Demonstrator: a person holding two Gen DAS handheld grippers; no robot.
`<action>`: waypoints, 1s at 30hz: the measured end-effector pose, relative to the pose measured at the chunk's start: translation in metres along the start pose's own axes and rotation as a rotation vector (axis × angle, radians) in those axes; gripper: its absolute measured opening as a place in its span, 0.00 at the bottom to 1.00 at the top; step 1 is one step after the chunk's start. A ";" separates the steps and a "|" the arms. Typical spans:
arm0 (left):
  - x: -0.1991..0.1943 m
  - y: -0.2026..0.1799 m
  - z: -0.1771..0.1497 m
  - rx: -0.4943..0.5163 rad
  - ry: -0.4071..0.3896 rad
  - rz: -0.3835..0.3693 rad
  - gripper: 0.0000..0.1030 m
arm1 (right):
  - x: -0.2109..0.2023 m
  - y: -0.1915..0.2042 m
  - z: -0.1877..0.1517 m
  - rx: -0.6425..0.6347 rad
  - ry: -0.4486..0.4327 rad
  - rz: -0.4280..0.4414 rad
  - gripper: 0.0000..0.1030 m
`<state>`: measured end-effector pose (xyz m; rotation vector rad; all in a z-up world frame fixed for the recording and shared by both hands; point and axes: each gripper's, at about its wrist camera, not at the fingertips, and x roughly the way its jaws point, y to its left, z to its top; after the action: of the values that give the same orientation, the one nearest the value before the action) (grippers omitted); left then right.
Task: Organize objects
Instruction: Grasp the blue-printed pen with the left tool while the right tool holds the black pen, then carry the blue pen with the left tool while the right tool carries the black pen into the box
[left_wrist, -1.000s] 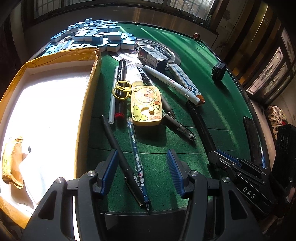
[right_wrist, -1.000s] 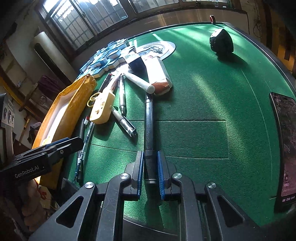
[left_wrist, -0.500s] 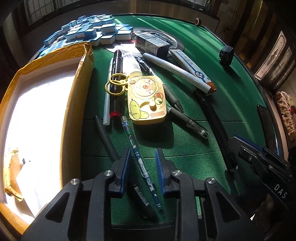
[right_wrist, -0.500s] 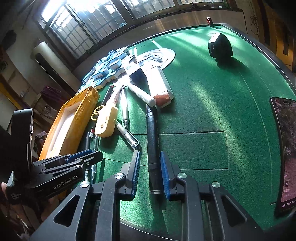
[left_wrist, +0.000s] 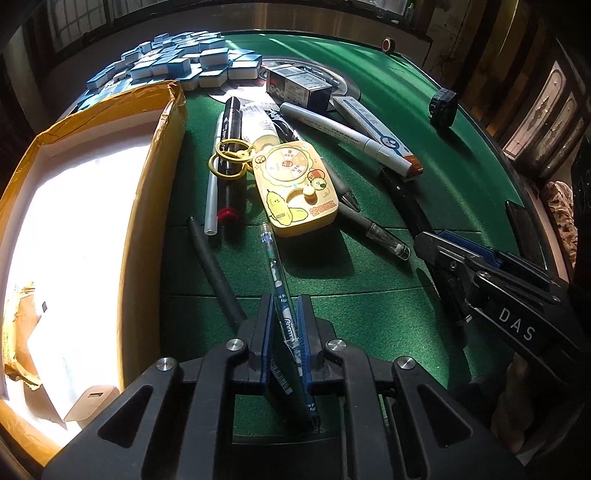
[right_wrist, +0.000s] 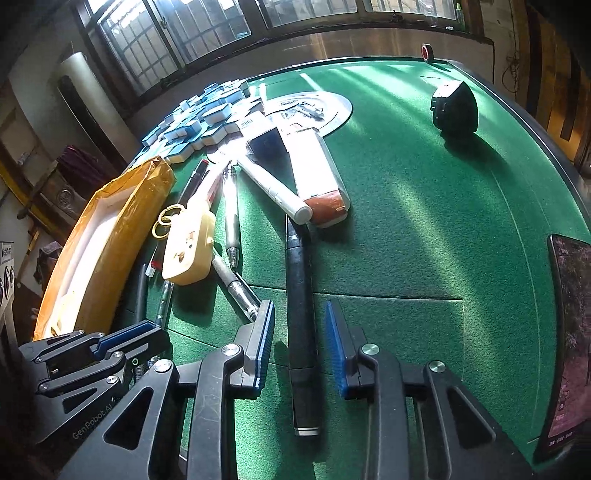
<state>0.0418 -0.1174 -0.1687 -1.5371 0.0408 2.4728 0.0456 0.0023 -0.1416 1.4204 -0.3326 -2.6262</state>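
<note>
On the green felt table, my left gripper (left_wrist: 286, 306) has its jaws closing on a blue patterned pen (left_wrist: 275, 269), and both blue pads touch the barrel. The pen's tip end runs back under the gripper. To the right, my right gripper (right_wrist: 300, 314) has its jaws opening. A long black pen (right_wrist: 297, 266) lies flat on the felt between them, and the pads stand clear of it on both sides. The left wrist view shows the right gripper (left_wrist: 443, 243) at the right. In the right wrist view the left gripper (right_wrist: 147, 334) is at lower left.
An open yellow-taped box (left_wrist: 159, 155) stands at the left. Ahead lie a yellow keychain toy (left_wrist: 295, 184), a white marker (left_wrist: 343, 133), a black tube (left_wrist: 214, 273), more pens and blue tiles (left_wrist: 184, 62). A phone (right_wrist: 569, 314) and a black tape measure (right_wrist: 454, 107) are at the right.
The left jaws went from wide open to closed around the blue pen. The right jaws, earlier shut on the black pen, spread apart and let it lie on the felt.
</note>
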 end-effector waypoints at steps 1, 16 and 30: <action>0.000 0.000 0.000 -0.004 -0.001 0.000 0.10 | 0.000 0.001 0.000 -0.006 -0.001 -0.007 0.24; -0.001 0.006 -0.001 -0.050 -0.006 -0.029 0.09 | -0.002 -0.007 -0.003 0.023 -0.010 0.017 0.13; -0.026 0.013 0.004 -0.110 -0.026 -0.101 0.07 | -0.018 0.003 -0.009 0.058 -0.023 0.131 0.12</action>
<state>0.0469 -0.1344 -0.1452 -1.5098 -0.1760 2.4515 0.0634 0.0027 -0.1313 1.3373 -0.4914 -2.5492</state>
